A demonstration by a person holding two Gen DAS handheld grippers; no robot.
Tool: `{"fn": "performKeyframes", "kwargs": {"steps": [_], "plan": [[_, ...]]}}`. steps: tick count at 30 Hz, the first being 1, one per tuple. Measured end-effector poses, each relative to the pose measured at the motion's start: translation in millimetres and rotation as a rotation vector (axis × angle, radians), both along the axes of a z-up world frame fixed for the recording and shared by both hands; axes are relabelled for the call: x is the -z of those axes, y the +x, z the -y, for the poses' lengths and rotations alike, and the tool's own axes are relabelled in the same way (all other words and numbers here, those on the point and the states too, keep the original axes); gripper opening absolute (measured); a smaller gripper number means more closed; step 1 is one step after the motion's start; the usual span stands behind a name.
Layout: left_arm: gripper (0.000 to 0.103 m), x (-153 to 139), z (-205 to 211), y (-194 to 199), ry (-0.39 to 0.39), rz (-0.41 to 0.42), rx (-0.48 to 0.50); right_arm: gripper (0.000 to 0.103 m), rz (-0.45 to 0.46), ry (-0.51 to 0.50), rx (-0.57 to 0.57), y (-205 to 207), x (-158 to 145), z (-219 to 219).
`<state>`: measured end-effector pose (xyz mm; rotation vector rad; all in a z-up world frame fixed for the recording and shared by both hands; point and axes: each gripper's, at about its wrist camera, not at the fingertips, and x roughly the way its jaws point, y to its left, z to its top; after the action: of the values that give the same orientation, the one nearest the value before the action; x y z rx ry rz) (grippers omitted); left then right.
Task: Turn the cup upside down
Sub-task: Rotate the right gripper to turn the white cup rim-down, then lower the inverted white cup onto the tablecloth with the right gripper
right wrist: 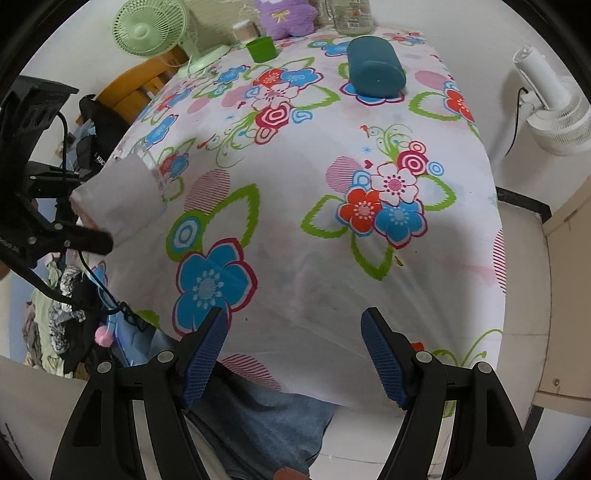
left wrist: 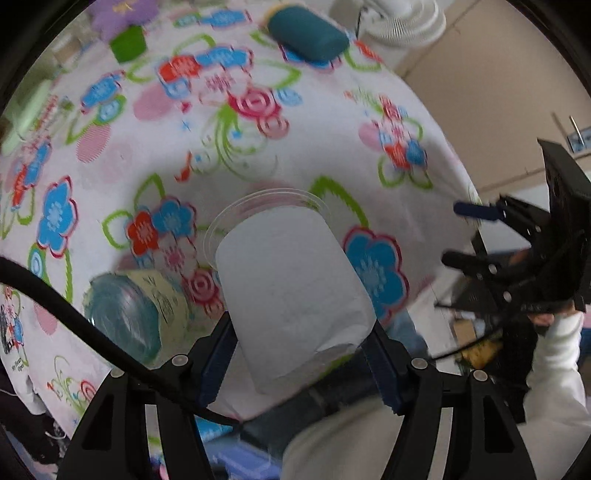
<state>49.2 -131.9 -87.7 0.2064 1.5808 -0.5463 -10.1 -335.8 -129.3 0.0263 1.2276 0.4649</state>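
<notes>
A clear plastic cup wrapped in white paper is held tilted on its side, with its open rim pointing away toward the tablecloth. My left gripper is shut on its wrapped body, one blue pad on each side. In the right wrist view the same cup hangs at the table's left edge in the left gripper, base to the lower left. My right gripper stands open over the table's front edge, nothing between its fingers; it also shows at the right of the left wrist view, right gripper.
On the flowered tablecloth a teal cylinder lies at the back, with a green cup, a purple plush, a glass jar and a green fan. A bottle lies left of the held cup. A white fan stands off the right.
</notes>
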Motion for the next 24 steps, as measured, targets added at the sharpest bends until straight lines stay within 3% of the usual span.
{"fn": "performKeyframes", "kwargs": {"steps": [4, 11, 24], "plan": [[0.069, 3.5, 3.8, 1.8, 0.043, -0.135, 0.037, 0.077, 0.001, -0.003, -0.012, -0.1, 0.4, -3.7], [0.07, 19.8, 19.3, 4.4, 0.103, -0.261, 0.07, 0.077, -0.016, 0.019, -0.022, 1.6, 8.2, -8.8], [0.073, 25.4, 23.9, 47.4, 0.072, -0.213, -0.022, 0.077, 0.002, -0.018, -0.021, 10.7, 12.7, -9.3]]}}
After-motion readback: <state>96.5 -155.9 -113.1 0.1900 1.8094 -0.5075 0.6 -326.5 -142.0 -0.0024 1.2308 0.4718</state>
